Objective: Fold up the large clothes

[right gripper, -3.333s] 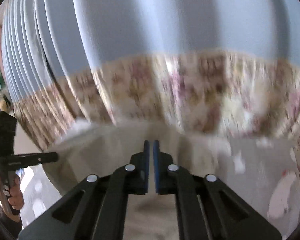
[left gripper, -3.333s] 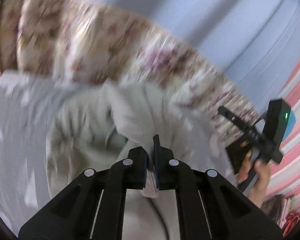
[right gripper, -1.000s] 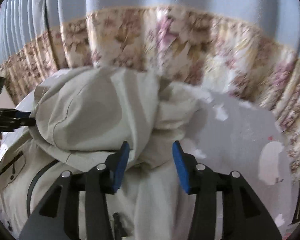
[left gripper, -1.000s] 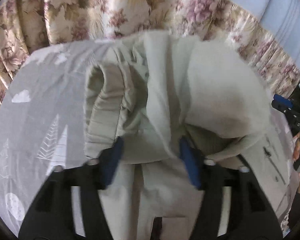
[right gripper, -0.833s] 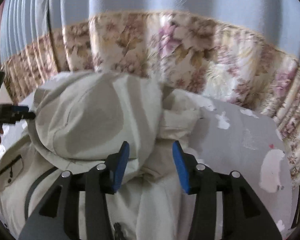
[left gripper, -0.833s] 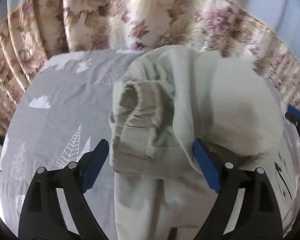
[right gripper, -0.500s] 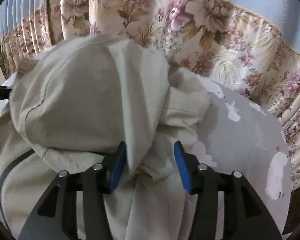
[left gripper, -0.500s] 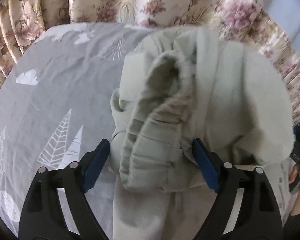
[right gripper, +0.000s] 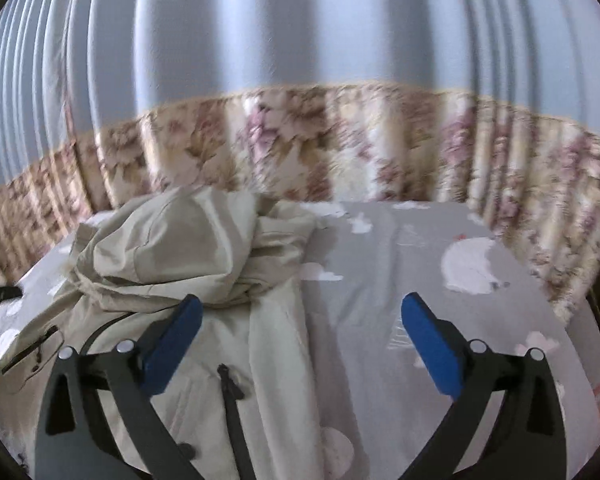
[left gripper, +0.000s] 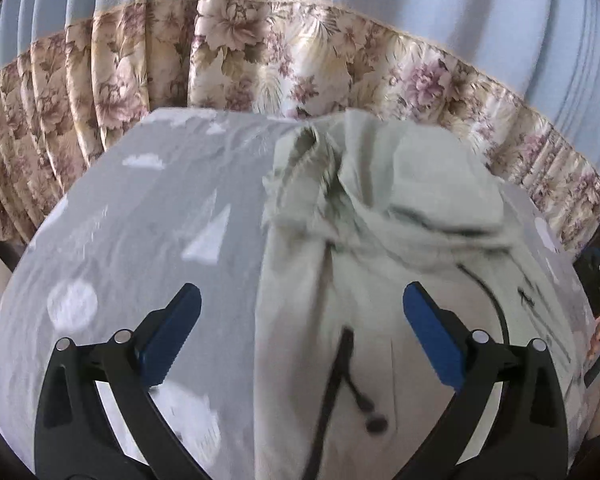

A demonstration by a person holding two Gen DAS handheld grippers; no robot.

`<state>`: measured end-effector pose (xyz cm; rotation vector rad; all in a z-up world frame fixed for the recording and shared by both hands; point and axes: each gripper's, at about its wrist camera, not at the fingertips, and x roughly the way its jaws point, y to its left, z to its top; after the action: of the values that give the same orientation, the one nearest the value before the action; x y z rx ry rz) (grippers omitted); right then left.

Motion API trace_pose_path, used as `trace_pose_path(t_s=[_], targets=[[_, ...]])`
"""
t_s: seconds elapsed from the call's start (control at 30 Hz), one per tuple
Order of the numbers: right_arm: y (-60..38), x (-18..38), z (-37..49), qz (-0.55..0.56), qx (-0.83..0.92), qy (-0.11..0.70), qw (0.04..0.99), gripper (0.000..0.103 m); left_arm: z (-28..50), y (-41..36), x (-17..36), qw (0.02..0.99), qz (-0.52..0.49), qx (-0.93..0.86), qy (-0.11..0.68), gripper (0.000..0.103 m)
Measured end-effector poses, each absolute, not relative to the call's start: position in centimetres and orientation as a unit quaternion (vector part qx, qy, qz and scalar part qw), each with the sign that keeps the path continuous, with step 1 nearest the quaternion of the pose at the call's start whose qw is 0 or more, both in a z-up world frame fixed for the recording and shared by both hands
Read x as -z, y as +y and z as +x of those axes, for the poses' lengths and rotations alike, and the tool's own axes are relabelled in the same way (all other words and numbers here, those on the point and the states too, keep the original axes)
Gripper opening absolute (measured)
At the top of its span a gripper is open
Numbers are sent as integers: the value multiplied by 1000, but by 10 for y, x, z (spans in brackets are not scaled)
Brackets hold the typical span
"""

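Left tongs [left gripper: 302, 320]: you hold them spread wide, nothing between the blue pads [left gripper: 171, 334]; they have just been opening, and the cloth lies below them, not pinched.
Right tongs [right gripper: 300, 330]: also spread wide and empty; they too have just been opening. Your left pad hangs over the garment, your right pad over bare sheet.
Jacket [left gripper: 380, 264]: a large pale beige jacket lies on the grey sheet. Its far end is bunched into a rumpled heap near the curtain; the near part lies flatter, running toward you.
Jacket details: a dark zip [right gripper: 230, 396] runs down the front, and a dark-edged pocket [right gripper: 32, 350] sits at the left in the right wrist view.
Sheet [right gripper: 400, 280]: grey, printed with white clouds, trees and animals. I cannot tell whether it covers a bed or a surface.
Backdrop: a pleated curtain [left gripper: 260, 60], plain blue above, floral band below, hangs just behind the sheet's far edge.
Sharpness: both views are somewhat blurred.
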<state>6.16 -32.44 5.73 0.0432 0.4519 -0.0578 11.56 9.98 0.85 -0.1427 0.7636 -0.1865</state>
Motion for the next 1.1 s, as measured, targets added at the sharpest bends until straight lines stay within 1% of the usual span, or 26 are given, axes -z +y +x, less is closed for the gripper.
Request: trace_pose_path(t_s=[0.07, 0.17, 0.27, 0.43, 0.57, 0.73, 1.0, 1.1], targets=[[-318, -52, 51, -5, 67, 216, 974, 100, 102, 95, -5, 929, -54, 64, 359, 100], [-309, -47, 45, -29, 78, 229, 970, 100, 85, 88, -9, 939, -30, 44, 339, 100], [-304, -45, 36, -26, 72, 237, 968, 100, 73, 80, -17, 947, -7, 24, 321, 100], [-307, -41, 20, 11, 67, 252, 965, 100, 62, 76, -21, 944, -10, 10, 328, 100], [-301, -35, 4, -2, 77, 253, 964, 100, 52, 75, -18, 946, -2, -16, 323, 100], [-300, -31, -17, 7, 86, 229, 970, 100, 39, 81, -11, 948, -17, -30, 315, 100], [-290, -31, -51, 13, 93, 155, 983, 101, 6, 82, -3, 969, -7, -51, 243, 100], [-288, -32, -51, 10, 89, 155, 984, 101, 4, 81, 3, 968, -6, -51, 246, 100]])
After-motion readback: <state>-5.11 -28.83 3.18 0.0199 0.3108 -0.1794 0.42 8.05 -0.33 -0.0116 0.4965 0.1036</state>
